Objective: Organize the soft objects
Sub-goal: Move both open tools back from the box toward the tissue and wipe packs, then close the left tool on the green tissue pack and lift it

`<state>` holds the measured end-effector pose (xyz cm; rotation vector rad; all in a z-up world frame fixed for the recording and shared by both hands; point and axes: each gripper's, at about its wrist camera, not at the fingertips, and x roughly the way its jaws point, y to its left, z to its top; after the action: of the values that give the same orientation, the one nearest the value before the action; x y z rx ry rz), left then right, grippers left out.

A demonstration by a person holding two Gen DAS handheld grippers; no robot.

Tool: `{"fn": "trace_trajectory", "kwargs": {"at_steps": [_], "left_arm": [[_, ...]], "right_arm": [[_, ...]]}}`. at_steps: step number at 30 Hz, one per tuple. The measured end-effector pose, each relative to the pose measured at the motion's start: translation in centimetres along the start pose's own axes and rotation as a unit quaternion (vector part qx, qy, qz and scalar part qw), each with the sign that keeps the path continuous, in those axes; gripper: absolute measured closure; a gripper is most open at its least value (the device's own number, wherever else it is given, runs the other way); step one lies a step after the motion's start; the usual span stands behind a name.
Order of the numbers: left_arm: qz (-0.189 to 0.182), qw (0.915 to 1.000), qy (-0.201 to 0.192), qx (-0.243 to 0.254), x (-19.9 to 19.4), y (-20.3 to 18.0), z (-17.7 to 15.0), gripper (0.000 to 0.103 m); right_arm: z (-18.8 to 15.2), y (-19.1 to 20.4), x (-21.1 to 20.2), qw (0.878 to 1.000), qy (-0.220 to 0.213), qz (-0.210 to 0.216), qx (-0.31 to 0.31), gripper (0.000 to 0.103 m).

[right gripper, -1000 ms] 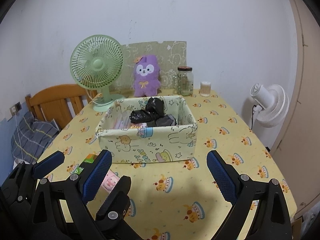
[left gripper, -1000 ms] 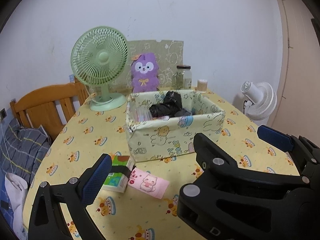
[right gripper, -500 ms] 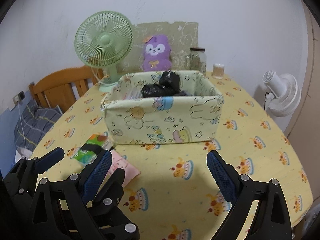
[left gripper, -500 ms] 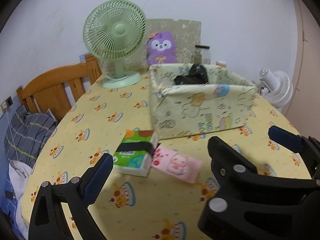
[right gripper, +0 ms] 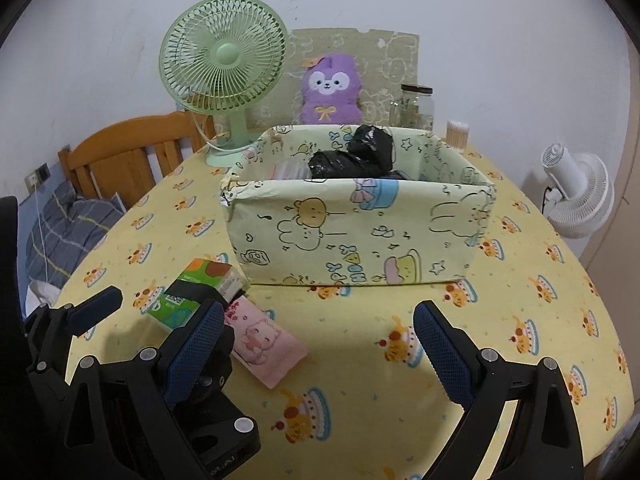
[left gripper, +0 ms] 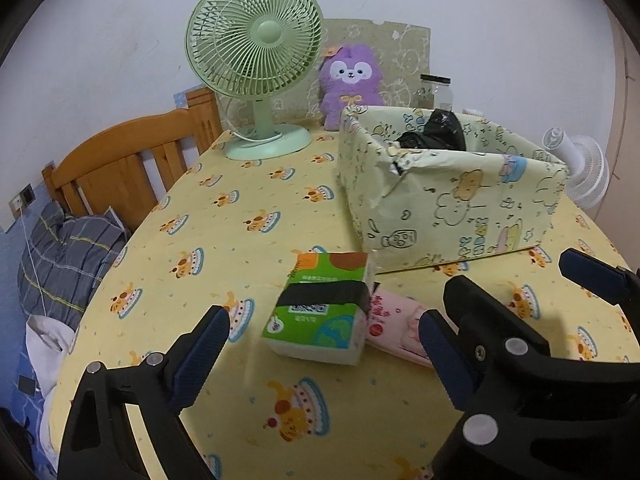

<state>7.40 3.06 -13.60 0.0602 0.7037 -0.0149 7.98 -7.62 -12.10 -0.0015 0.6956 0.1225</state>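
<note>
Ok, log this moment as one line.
left tool: open, closing slightly, green pack ahead | right tool: open, empty | pink pack: on table | box: partly filled

Tablecloth (right gripper: 520, 320): pale yellow w/ repeating orange-dog-on-cake print. Box (right gripper: 360, 232): pale yellow-green paper, cartoon doodles (bunny, stars, blue cup, yellow blob); black bag (right gripper: 360, 156) inside. Tissue pack (left gripper: 320, 308), at 7 o'clock from box: green w/ orange/brown patches, blue-green globe, black band across. Just right of it, pink pack (right gripper: 260, 340) w/ cartoon cat. Fan (right gripper: 224, 68) at 11 o'clock: mint green. Plush (right gripper: 330, 90) at 12: purple, white face, yellow bow. Floor fan (right gripper: 580, 196) at 3: white. Gripper pads (right gripper: 440, 356): blue, black frames.
</note>
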Motion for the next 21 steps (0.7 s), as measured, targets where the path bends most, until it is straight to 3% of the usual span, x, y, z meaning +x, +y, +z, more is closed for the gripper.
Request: {"fn": "trace_trajectory", "kwargs": {"at_steps": [10, 21], "left_arm": [[-0.006, 0.9996, 0.011, 0.024, 2.3, 0.3, 0.9, 0.011], [-0.036, 0.9981, 0.043, 0.024, 4.0, 0.2, 1.3, 0.029]], "right_arm": [[0.5, -0.2, 1.9, 1.000, 0.016, 0.005, 0.013, 0.006], [0.8, -0.7, 3.2, 0.999, 0.034, 0.004, 0.026, 0.006]]}}
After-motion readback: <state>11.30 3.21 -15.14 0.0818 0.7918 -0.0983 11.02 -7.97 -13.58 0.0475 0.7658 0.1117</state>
